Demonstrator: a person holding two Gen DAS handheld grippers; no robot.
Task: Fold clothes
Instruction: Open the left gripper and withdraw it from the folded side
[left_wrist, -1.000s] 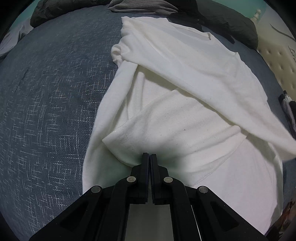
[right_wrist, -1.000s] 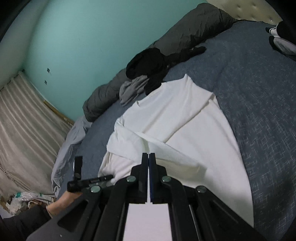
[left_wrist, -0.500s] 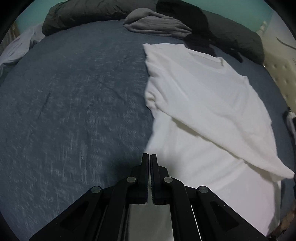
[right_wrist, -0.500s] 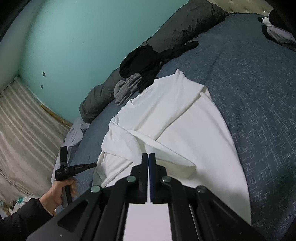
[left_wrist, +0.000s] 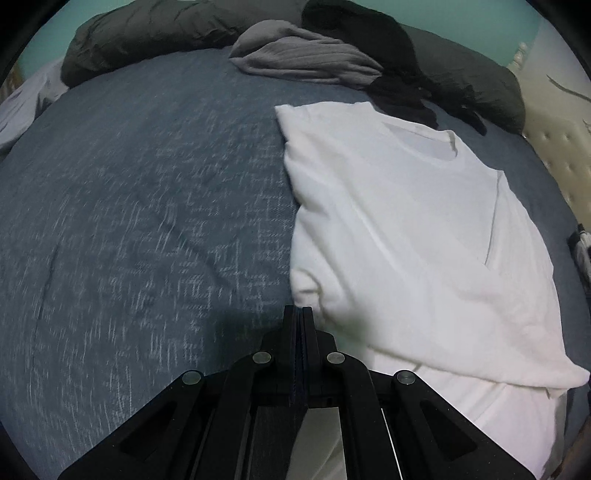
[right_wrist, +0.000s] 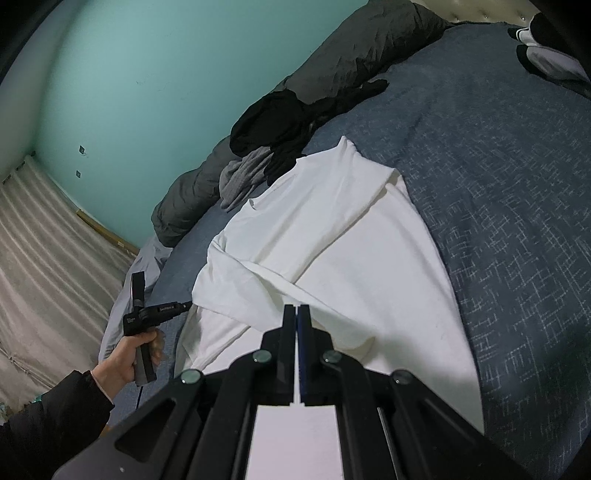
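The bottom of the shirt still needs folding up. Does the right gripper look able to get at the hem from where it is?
Probably yes. The right gripper hangs shut just over the lower part of the white T-shirt, with nothing lying between them. Its jaws would have to open first. The hem itself is hidden behind the gripper body.

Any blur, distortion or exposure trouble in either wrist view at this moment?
Left wrist view: the weave of the blue bedspread smears into streaks, motion blur; the white shirt is nearly blown out, folds faint. Right wrist view: sharper, bedspread weave crisp; the shirt shows its creases. Both: strong fisheye bending and dark corners; dim room light.
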